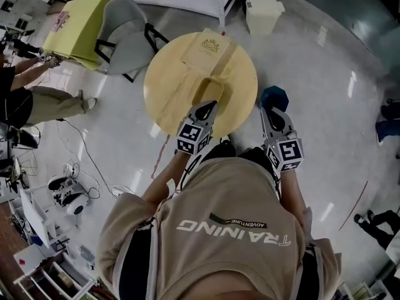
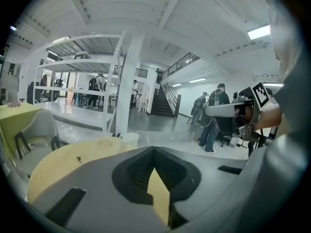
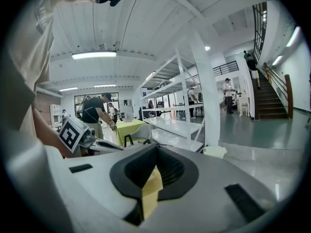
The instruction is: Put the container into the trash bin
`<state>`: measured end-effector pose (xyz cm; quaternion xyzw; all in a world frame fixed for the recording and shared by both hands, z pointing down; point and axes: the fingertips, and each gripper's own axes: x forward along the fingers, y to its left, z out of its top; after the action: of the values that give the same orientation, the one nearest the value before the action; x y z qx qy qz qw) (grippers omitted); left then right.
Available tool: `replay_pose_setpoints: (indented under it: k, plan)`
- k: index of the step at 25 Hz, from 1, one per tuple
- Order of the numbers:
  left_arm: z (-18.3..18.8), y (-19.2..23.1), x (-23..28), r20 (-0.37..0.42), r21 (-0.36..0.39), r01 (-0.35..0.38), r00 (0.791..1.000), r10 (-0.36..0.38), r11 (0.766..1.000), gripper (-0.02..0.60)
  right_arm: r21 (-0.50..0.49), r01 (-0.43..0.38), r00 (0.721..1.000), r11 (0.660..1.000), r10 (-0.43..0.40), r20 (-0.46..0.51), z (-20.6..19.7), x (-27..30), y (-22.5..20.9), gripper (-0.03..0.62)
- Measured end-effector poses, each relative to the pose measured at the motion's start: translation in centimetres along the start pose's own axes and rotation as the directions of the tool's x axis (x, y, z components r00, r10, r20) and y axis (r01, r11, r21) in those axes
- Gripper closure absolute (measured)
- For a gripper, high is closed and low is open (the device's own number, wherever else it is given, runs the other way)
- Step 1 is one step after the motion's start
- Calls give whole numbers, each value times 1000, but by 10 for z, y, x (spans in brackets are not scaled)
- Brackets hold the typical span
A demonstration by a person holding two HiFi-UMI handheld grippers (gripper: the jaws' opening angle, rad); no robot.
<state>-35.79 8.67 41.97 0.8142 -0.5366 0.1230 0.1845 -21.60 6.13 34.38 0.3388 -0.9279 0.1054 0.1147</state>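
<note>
Head view only: one container point(image 1: 210, 92) on the one round table point(image 1: 169, 74), one printed bag point(image 1: 209, 47) behind it, one trash bin point(image 1: 263, 14) on the floor beyond. My left gripper point(image 1: 205, 107) is at the container's near edge; contact unclear. My right gripper point(image 1: 270, 110) is off the table. The gripper views show both jaw pairs together, holding nothing.

The table point(image 1: 167, 80) and the container point(image 1: 211, 91) are pale yellow, the trash bin point(image 1: 263, 14) cream. The left gripper point(image 1: 205, 109) and right gripper point(image 1: 269, 111) are grey with black-and-white marker squares
</note>
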Motion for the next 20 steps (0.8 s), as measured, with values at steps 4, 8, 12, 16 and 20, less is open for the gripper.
replay_pose_setpoints:
  k: [4,8,12,16,20]
  plan:
    - [-15,5,12,-19,-21,-1,1000,1,1000,580,2,-30,999,1000,30,-24,-7,8,1,595]
    - [-28,14,21,-63,-35,-58,996,55,998,580,0,-63,997,998,63,-47,-15,13,-2,595]
    - [-45,23,31,-129,-47,-106,987,100,993,580,2,-90,993,996,90,-72,-23,22,-8,595]
    - [-70,33,49,-213,-54,-117,972,103,992,580,12,-110,989,994,111,-99,-40,39,-15,595]
    - [-100,43,67,-308,-59,-122,946,98,991,499,36,-127,982,991,131,-134,-62,52,-20,595]
